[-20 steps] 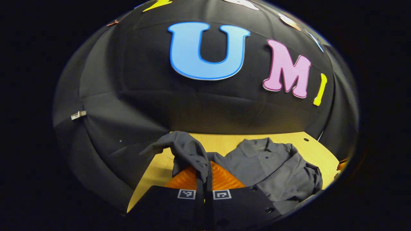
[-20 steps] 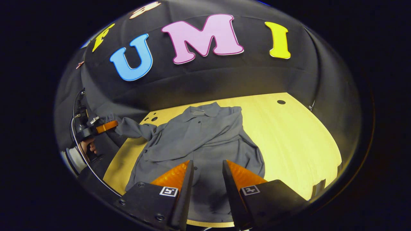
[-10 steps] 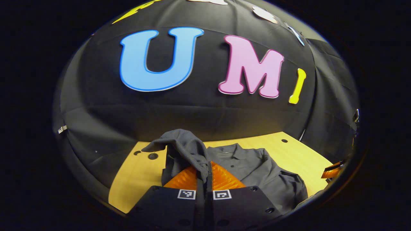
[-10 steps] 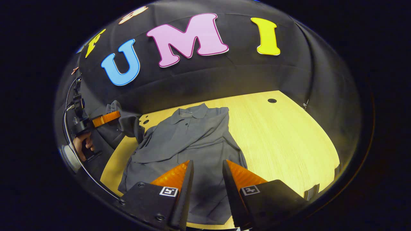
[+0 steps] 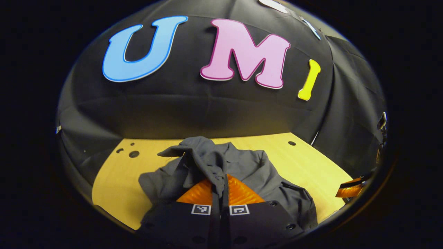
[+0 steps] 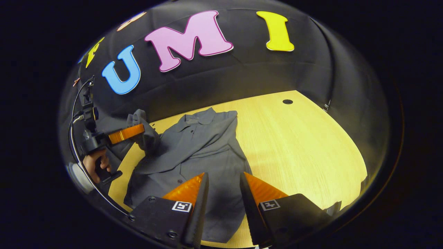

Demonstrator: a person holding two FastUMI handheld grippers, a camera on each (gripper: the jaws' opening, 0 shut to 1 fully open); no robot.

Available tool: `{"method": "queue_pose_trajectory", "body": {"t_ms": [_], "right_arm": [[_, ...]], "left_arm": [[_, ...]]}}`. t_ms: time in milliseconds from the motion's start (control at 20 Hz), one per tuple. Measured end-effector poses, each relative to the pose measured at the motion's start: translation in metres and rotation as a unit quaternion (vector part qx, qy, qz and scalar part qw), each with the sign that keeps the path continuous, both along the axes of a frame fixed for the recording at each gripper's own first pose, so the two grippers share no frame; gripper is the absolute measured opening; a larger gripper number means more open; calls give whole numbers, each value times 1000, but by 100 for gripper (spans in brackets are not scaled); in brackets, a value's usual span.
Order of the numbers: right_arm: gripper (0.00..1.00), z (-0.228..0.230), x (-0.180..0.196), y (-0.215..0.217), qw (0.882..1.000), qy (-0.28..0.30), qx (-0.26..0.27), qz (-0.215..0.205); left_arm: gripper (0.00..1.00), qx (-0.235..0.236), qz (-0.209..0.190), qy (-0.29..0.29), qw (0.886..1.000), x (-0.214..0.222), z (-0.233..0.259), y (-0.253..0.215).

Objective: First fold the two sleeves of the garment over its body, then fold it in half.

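Grey cotton shirt (image 6: 193, 145) lies on the pale wooden table (image 6: 304, 145). My left gripper (image 5: 220, 185) pinches its second sleeve (image 5: 200, 157), lifted; my right gripper (image 6: 223, 180) hovers, fingers apart. Next I lay the sleeve across the body.

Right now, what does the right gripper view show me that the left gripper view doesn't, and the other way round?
Right gripper view: a hand gripping the left gripper, seen side-on, and the open right gripper above the shirt's lower part. Left gripper view: close up, the sleeve pinched in that shut gripper, raised over the shirt. Both: grey shirt, yellow table.
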State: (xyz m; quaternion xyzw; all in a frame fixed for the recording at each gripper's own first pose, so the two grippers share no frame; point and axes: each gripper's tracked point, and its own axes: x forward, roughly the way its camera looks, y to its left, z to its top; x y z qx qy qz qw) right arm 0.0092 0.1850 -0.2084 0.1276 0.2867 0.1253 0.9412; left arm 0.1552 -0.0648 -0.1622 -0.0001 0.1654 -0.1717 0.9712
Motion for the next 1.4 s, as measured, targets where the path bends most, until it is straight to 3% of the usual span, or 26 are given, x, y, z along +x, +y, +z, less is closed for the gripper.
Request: {"method": "queue_pose_trajectory", "body": {"t_ms": [350, 550, 650, 700, 750, 800, 850, 900, 950, 1000, 1250, 1300, 1350, 1400], "right_arm": [[56, -10, 3, -22, 1000, 10, 4, -13], [56, -12, 0, -26, 1000, 12, 9, -15], [56, -13, 0, -26, 1000, 12, 9, -15], [47, -14, -2, -24, 1000, 13, 8, -13], [56, -14, -3, -22, 1000, 14, 6, -12], [56, -15, -5, -20, 1000, 14, 4, -10], [47, -15, -7, -19, 1000, 15, 3, -9], [59, -15, -9, -16, 1000, 16, 4, -8], [59, -17, -12, -13, 1000, 17, 4, -7], [51, -16, -15, -12, 1000, 18, 3, -6], [79, -23, -41, -5, 999, 33, -2, 0], [75, -26, -48, -4, 999, 38, -4, 3], [88, -30, -57, -4, 999, 46, -7, 4], [89, -33, -65, -4, 999, 53, -9, 5]], "left_arm": [[6, 12, -25, 39, 999, -5, -41, -42], [18, -4, -62, 47, 997, -14, -49, -69], [48, 2, -66, 31, 997, -19, -44, -73], [61, 9, -68, 25, 997, -21, -43, -74], [74, 13, -74, 23, 997, -24, -45, -76], [90, 15, -77, 24, 997, -29, -45, -76], [88, 15, -79, 27, 996, -34, -48, -74], [97, 14, -78, 29, 996, -39, -49, -71], [96, 14, -73, 31, 997, -44, -50, -65], [96, 16, -66, 32, 997, -48, -51, -57], [96, 46, -25, 17, 998, -84, -49, 2], [96, 46, -19, 20, 999, -93, -48, 14], [96, 41, -11, 24, 999, -103, -50, 28], [96, 33, 0, 29, 999, -114, -50, 40]]}}
